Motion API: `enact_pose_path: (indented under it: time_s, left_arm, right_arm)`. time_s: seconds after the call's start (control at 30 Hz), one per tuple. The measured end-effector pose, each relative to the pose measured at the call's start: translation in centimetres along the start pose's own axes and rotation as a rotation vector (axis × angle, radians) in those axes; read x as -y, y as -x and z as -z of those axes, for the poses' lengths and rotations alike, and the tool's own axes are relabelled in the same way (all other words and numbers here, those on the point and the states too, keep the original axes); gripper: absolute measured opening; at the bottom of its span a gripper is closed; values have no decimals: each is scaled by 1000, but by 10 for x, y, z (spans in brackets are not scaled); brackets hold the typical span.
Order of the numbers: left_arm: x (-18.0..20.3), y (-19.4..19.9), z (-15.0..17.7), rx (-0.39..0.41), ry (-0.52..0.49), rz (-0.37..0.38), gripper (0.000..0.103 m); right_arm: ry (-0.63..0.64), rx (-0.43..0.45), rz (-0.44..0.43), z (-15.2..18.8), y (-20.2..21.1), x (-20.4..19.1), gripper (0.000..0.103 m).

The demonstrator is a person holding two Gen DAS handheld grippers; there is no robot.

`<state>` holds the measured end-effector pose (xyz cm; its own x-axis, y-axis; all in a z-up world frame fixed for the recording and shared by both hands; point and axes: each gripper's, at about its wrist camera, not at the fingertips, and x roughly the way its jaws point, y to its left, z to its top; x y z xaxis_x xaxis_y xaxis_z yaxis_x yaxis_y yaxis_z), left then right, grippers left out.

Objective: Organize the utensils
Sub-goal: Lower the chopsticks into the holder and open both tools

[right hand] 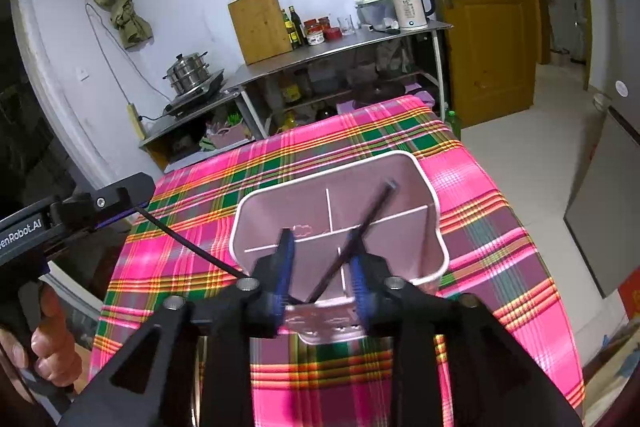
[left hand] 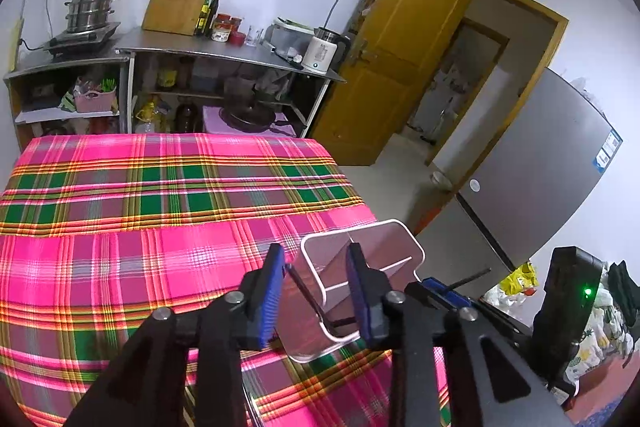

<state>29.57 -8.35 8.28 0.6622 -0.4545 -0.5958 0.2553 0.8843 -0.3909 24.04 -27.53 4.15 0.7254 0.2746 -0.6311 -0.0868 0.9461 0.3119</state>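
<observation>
Behind our plaid-covered worktop (left hand: 160,195) stands a steel shelf unit (right hand: 344,43) with a kettle (right hand: 412,7), a cutting board (right hand: 260,25) and a steamer pot (right hand: 190,73). The pink divided holder (right hand: 340,223) sits near the worktop's edge, two black chopsticks (right hand: 360,231) leaning in it. Our left tongs (left hand: 316,291) and right tongs (right hand: 322,267) both gape open, gripping nothing.

Black chopstick (right hand: 352,239) in pink holder (right hand: 434,239)
</observation>
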Motion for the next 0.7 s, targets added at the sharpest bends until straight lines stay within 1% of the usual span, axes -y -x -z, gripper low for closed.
enact_pose_path:
  time_s: [0.1,0.27,0.43,0.6,0.7]
  left_arm:
    - [1,9,8,13,-15,-4,37]
    - [1,28,24,36,-24,7,37]
    - [-6,50,48,56,-18,18,37]
    - [-16,72,75,82,-23,6,37]
    - [-24,87,95,101,-32,-28,37]
  right_arm:
    - [-10,6,-7,6,7,3,35]
    - [-5,27,-8,18,23,4,36]
    - [10,40,-12,27,38,3,36]
    - [20,38,-24,41,51,1,36]
    - [26,41,-60,52,60,-4,36]
